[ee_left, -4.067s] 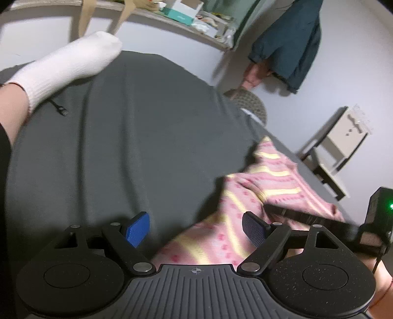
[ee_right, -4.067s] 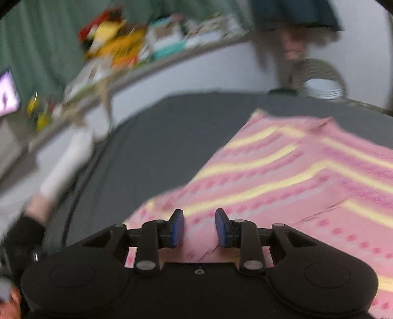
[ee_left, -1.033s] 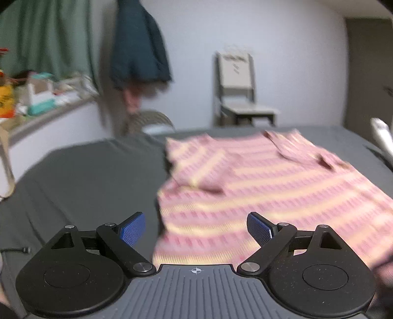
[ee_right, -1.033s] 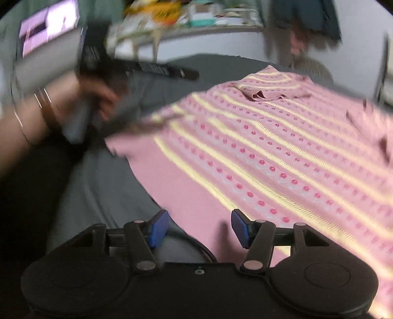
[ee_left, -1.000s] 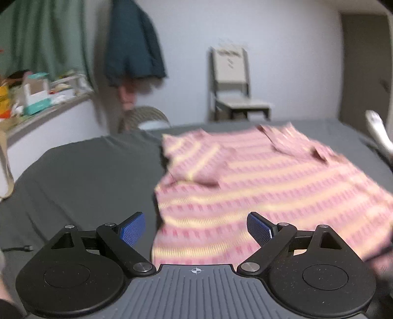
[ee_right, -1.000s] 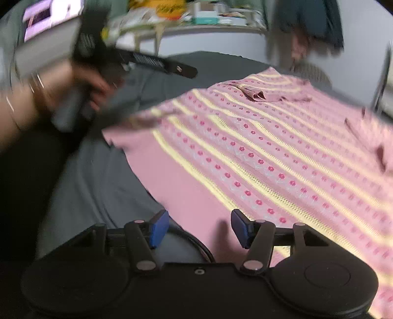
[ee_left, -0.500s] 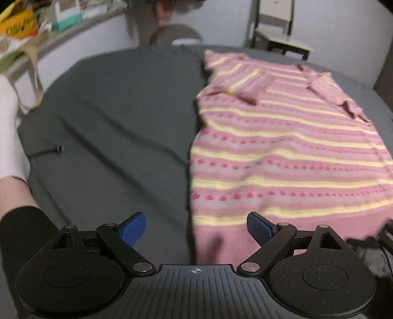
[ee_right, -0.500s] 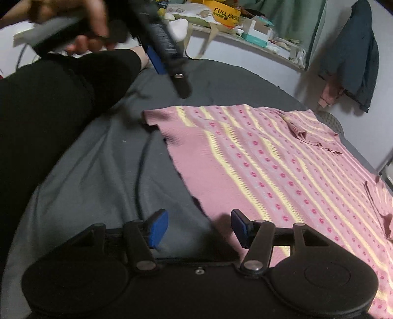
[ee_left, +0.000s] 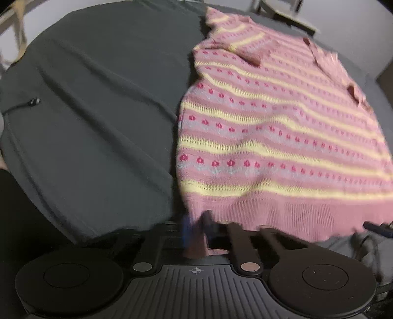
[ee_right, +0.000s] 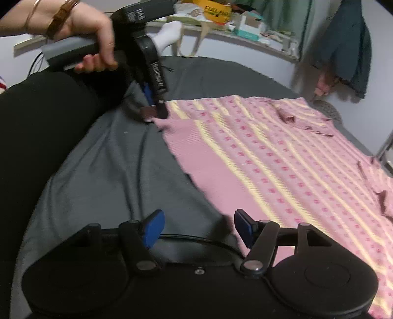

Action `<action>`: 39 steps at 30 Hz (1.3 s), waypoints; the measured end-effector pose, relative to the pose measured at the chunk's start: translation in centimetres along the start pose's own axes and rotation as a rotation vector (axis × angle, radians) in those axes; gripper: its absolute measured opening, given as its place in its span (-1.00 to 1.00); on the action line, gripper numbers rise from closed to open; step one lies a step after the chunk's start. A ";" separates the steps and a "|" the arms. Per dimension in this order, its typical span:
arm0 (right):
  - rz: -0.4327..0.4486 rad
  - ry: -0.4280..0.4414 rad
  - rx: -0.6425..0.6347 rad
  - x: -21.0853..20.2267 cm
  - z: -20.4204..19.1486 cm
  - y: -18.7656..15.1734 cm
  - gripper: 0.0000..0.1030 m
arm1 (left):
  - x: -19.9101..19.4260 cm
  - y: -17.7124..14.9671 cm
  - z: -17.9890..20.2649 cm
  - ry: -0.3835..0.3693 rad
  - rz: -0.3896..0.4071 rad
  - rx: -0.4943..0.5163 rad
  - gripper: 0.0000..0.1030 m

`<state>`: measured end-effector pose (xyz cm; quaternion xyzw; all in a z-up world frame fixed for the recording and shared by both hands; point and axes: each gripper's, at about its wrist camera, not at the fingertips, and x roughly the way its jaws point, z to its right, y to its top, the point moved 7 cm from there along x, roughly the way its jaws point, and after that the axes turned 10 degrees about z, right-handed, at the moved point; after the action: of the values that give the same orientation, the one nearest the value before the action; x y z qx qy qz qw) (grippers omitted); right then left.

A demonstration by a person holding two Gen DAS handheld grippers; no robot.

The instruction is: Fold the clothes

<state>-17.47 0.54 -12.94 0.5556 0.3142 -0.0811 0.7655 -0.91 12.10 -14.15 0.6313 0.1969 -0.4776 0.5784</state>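
A pink knitted sweater (ee_left: pixel 270 137) with yellow stripes and red dots lies spread flat on the grey bed sheet (ee_left: pixel 98 122). My left gripper (ee_left: pixel 196 228) points steeply down and is shut on the near left corner of the ribbed hem. The right wrist view shows the same grip: the left gripper (ee_right: pixel 157 110), held by a hand (ee_right: pixel 98 36), pinches the hem corner of the sweater (ee_right: pixel 282 159). My right gripper (ee_right: pixel 199 228) hovers low at the hem's other end. Its jaws are opening over grey sheet, and the hem edge lies just beside the right fingertip (ee_right: pixel 243 228).
A black-clad leg (ee_right: pixel 36 122) lies along the left of the bed, with a white-socked foot (ee_right: pixel 169 32) behind the hand. A cable end (ee_left: pixel 33 101) rests on the sheet. A cluttered shelf (ee_right: pixel 221 22) and a hanging dark jacket (ee_right: pixel 348 44) stand beyond the bed.
My left gripper tipped down onto the hem's left corner and shut on it. My right gripper shifted a little along the hem and its jaws spread slightly wider.
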 end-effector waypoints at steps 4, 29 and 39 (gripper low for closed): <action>-0.008 -0.020 0.060 -0.8 1.6 -0.4 0.22 | -1.9 0.9 -0.5 0.052 0.068 0.016 -0.89; 0.406 -0.040 0.857 -10.9 23.1 0.6 0.27 | -6.5 14.6 -0.2 0.024 0.388 -0.060 0.67; 0.538 -0.255 0.960 -10.8 34.4 -0.8 0.34 | -3.3 24.7 6.1 0.058 0.407 0.110 0.67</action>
<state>-12.94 -33.19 -1.00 0.8879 -0.0056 -0.0835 0.4524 15.05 1.26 2.78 0.7023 0.0553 -0.3426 0.6215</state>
